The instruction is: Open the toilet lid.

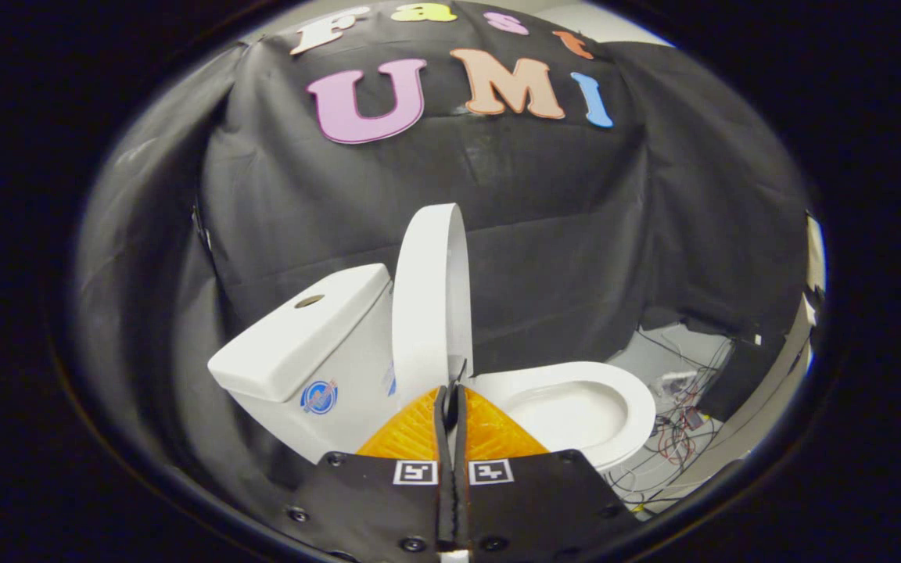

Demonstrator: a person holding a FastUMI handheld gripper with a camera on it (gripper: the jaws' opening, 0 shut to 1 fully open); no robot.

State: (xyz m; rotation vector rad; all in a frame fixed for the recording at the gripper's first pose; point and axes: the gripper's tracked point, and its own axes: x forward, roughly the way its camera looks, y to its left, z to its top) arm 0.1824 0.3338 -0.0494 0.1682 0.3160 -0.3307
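Since the lid point(428, 301) stands upright beside the tank point(302, 332), leaving the seat point(576, 403) bare, the task looks done; the gripper point(450, 391) is closed on nothing, fingers together just below the lid's lower edge.

One toilet point(388, 367), one raised lid point(427, 297), one claw point(451, 389).

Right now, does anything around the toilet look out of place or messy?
Loose wires lie tangled on the floor beyond the seat. Otherwise nothing: the lid stands upright, and the gripper is shut just before it.
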